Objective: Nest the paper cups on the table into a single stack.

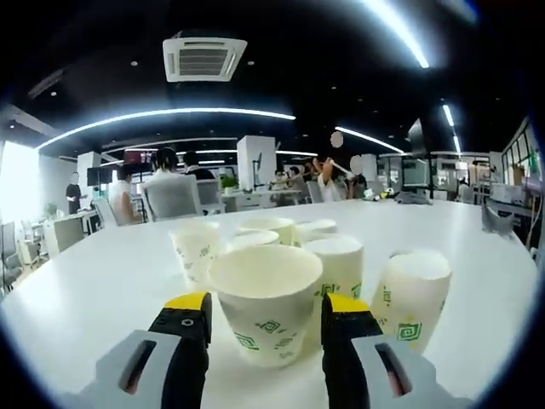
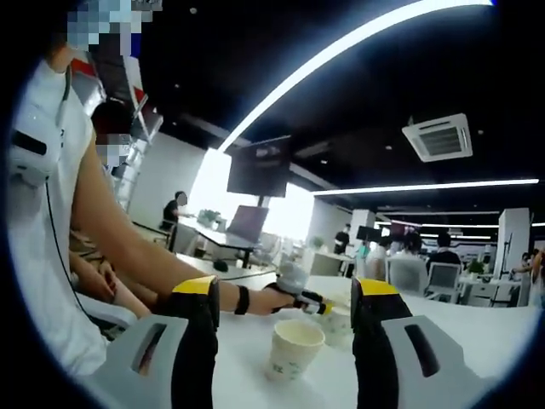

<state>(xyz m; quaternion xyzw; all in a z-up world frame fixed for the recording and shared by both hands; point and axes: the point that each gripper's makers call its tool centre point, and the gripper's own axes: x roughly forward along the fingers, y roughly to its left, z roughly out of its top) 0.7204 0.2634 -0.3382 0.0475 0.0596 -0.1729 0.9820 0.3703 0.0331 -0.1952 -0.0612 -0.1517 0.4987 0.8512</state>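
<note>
Standing upright and empty on the white table point(image 1: 85, 290), several paper cups point(image 1: 266, 302), nearest framed by wide-spread left gripper point(image 1: 266, 319), right gripper point(image 2: 285, 298) likewise spread wide, nothing held.

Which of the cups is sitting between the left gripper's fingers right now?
The big front cup, upright with its mouth open. The other cups cluster behind and beside it, beyond the fingers.

Open-plan office: desks point(image 2: 217, 234), monitors point(image 2: 260, 166), seated workers point(image 1: 166, 183)
</note>
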